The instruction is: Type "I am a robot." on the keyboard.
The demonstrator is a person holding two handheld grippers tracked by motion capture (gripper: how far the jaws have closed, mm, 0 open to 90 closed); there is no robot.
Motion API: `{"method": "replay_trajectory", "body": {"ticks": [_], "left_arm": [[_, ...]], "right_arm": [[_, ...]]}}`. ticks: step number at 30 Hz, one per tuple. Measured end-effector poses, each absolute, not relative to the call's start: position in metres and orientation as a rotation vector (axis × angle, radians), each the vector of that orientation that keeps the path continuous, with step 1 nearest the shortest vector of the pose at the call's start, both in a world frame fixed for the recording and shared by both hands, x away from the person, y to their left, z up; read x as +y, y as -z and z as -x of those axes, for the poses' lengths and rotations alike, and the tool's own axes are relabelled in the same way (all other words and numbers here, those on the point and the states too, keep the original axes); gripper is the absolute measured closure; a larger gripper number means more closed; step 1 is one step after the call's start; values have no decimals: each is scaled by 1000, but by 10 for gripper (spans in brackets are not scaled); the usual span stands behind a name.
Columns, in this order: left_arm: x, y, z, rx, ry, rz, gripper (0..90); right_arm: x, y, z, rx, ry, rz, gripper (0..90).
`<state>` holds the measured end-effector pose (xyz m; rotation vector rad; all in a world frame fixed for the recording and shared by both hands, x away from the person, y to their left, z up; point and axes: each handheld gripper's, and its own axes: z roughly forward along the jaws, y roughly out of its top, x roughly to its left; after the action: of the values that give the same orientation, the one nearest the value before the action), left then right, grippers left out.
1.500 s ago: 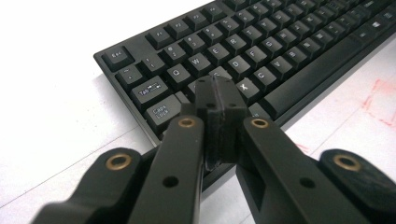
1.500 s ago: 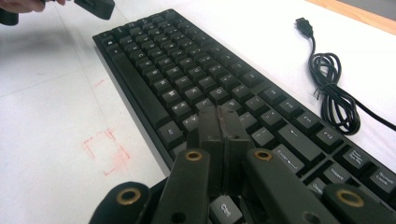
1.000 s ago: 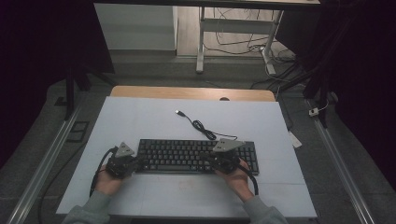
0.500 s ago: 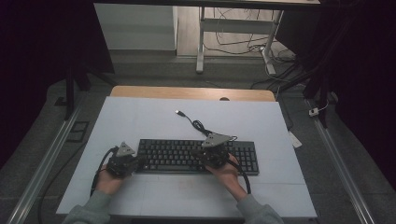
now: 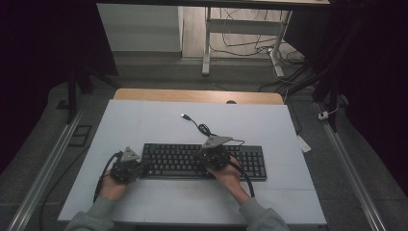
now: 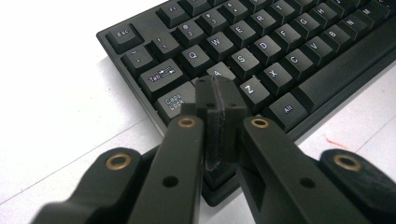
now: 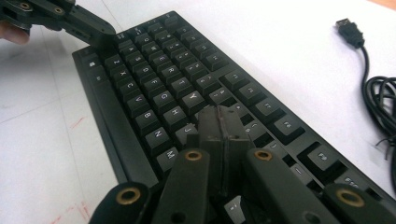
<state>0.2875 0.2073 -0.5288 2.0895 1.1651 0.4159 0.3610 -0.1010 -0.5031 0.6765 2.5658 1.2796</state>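
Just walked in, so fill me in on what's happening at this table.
A person holds a gripper in each hand over a black keyboard on the white table, apparently pressing keys. Both are shut: the left gripper tips sit near A and Caps Lock, the right gripper around J. The USB cable lies unplugged.

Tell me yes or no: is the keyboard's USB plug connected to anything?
No. In the high view the USB plug lies loose on the white table, beyond the keyboard.
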Motion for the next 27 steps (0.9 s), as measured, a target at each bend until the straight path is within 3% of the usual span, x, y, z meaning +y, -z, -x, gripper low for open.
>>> {"method": "replay_trajectory", "body": {"ticks": [27], "left_arm": [[207,532,-287,1171,-414,-2092,887]], "right_arm": [[-83,518,-376,2576,-1179,-703,894]]}}
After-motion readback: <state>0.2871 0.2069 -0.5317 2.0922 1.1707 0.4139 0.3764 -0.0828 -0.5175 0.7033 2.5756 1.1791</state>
